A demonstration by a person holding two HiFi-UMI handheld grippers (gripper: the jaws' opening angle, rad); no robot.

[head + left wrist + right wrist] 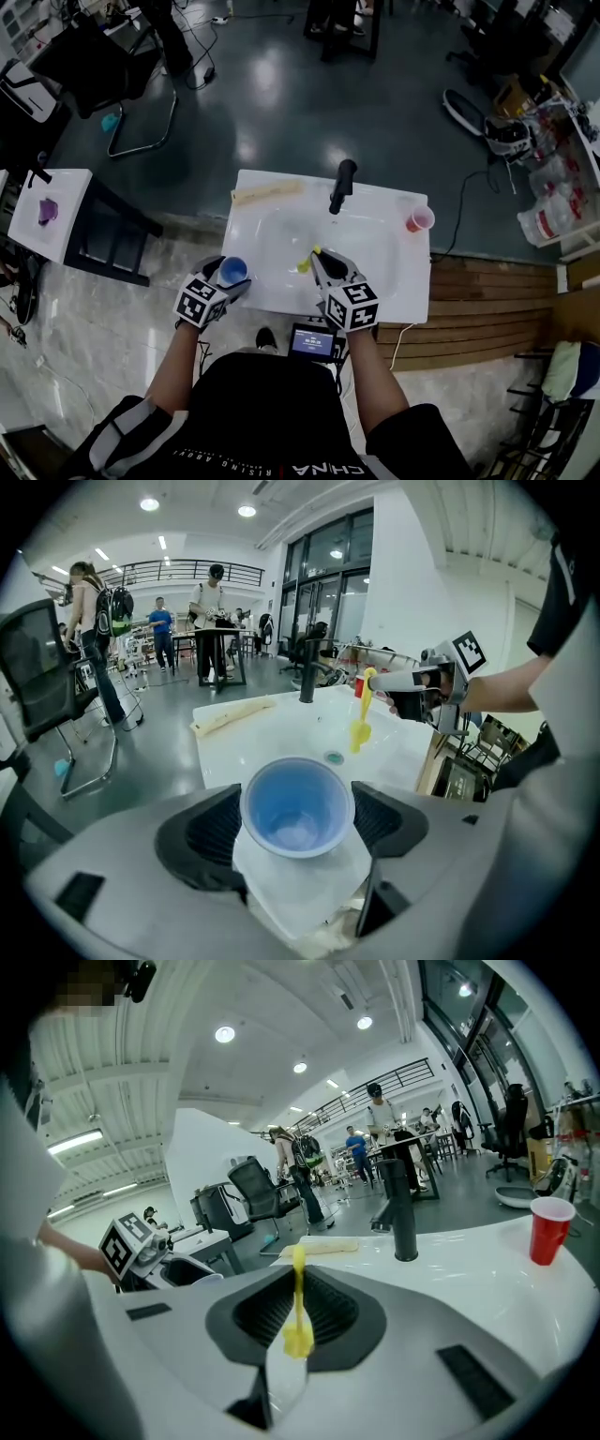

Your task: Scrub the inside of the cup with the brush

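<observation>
My left gripper (225, 284) is shut on a blue cup (232, 272), held upright over the sink's front left edge; its open mouth (296, 805) faces the left gripper view and looks empty. My right gripper (323, 272) is shut on a yellow brush (307, 262), whose head points left toward the cup over the basin. In the right gripper view the brush (299, 1312) sticks up between the jaws. From the left gripper view the brush (361, 721) hangs head down, well apart from the cup.
A white sink (272, 217) carries a black tap (342, 185) at the back, a red cup (419, 219) at its right corner and a pale strip (267, 192) at the back left. A phone (313, 341) lies below the sink's front edge. A side table (52, 211) stands left.
</observation>
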